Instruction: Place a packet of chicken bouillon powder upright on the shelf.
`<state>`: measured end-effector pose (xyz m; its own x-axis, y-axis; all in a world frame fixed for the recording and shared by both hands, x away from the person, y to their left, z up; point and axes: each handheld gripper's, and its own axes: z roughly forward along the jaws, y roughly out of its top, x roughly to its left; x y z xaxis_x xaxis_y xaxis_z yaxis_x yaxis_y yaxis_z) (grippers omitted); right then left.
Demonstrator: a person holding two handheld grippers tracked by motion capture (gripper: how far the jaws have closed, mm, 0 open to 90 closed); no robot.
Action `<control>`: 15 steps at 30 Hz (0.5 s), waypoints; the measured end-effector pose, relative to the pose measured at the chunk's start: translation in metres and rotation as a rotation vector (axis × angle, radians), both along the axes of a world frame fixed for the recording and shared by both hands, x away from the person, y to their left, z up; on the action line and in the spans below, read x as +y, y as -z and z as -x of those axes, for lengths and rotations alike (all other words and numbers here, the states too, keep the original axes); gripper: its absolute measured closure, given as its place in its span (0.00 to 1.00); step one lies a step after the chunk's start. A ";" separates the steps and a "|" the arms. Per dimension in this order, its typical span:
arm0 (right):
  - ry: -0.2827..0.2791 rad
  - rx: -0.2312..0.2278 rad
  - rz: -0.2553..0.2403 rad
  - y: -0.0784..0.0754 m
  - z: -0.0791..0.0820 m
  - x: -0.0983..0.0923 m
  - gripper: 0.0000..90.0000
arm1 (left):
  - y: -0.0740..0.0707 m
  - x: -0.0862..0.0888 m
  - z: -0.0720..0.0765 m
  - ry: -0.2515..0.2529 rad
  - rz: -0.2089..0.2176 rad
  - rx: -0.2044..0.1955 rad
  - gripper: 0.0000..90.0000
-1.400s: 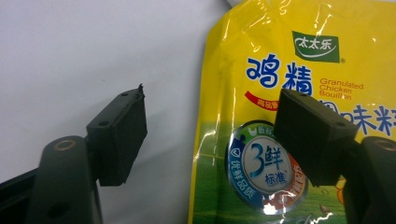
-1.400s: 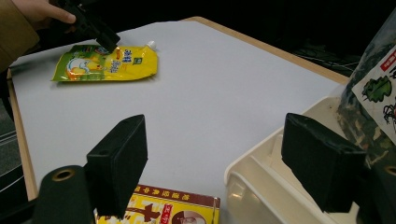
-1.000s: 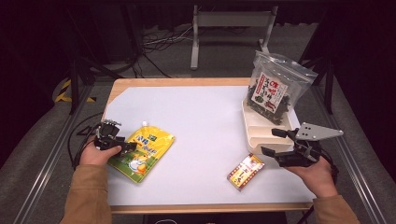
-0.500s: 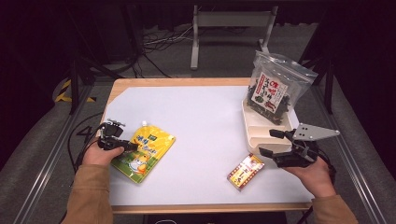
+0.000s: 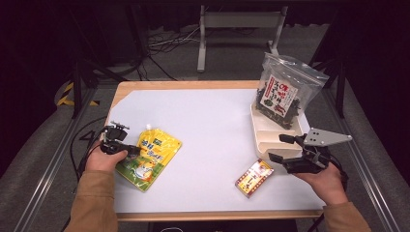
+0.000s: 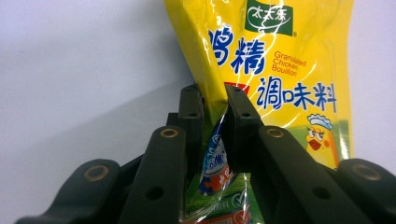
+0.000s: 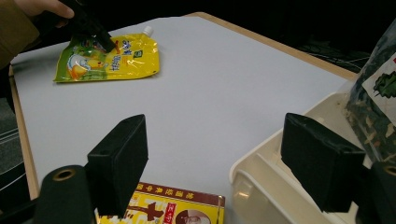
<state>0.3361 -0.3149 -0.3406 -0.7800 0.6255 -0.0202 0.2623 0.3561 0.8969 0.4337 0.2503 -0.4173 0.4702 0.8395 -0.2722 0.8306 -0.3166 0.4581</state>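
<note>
Yellow seasoning pouch (image 5: 147, 157) lies flat on the white counter (image 5: 212, 125) at about eight o'clock, spout pointing to twelve. The left claw (image 6: 214, 100) has just been closing and now pinches the pouch's edge between its pads. At four o'clock the right claw (image 5: 276, 148) hangs spread and holds nothing, just beside a cream tray (image 5: 270, 137) and above a small box (image 5: 254, 177).
</note>
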 end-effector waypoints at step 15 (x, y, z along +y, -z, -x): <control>0.002 -0.014 -0.004 -0.003 0.002 0.000 0.27 | -0.038 -0.013 0.017 0.043 0.022 -0.147 0.91</control>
